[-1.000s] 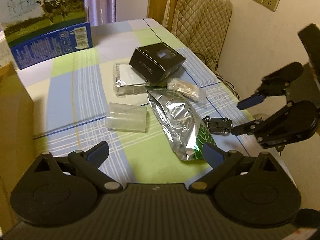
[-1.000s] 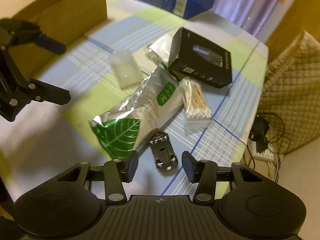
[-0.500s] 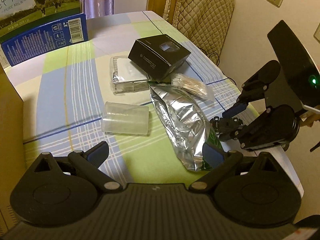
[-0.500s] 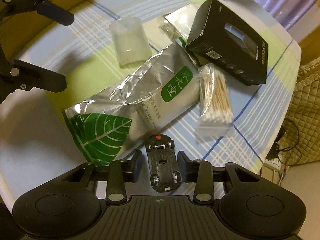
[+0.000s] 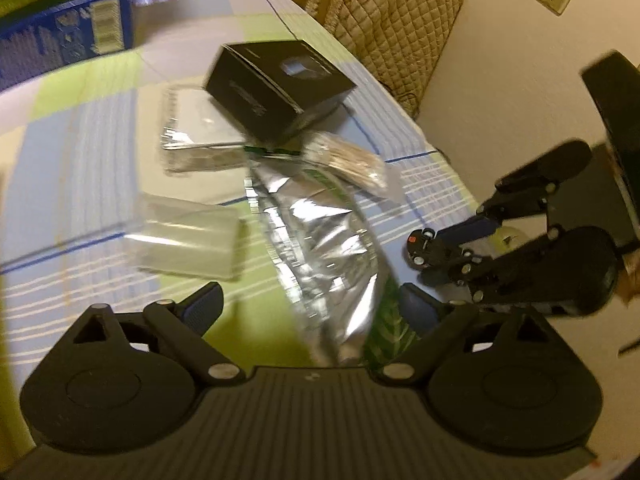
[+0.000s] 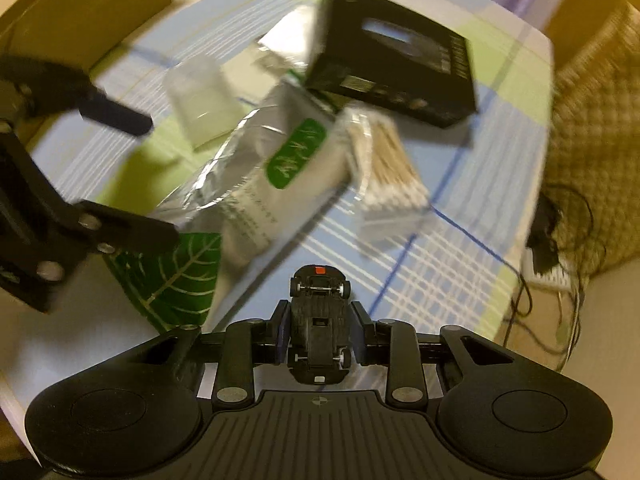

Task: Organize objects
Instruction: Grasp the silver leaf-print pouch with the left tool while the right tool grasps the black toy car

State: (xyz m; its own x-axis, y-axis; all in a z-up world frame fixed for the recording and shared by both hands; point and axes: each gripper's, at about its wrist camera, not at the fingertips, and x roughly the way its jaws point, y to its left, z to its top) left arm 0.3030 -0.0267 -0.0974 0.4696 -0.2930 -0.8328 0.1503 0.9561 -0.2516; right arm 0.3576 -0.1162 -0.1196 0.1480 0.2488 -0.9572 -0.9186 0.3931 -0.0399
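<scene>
One toy car [image 6: 319, 330], two boxes [image 5: 280, 92] [image 5: 66, 36]

toy car [image 6: 319, 330]: small, black, underside up | clamped in right gripper [image 6: 319, 336]; lifted above checked tablecloth [image 6: 436, 272]

1. The left gripper [image 5: 310, 304] hangs with its blue-padded fingers [image 5: 202, 306] spread wide above the checked tablecloth [image 5: 80, 152]
2. A crumpled silver foil pouch [image 5: 320, 240] lies between them
3. A clear plastic cup [image 5: 186, 242] lies on its side, left
4. The right gripper [image 5: 448, 250] clamps a small black toy car [image 5: 424, 246]
5. A black cardboard box [image 5: 280, 90] sits beyond
</scene>
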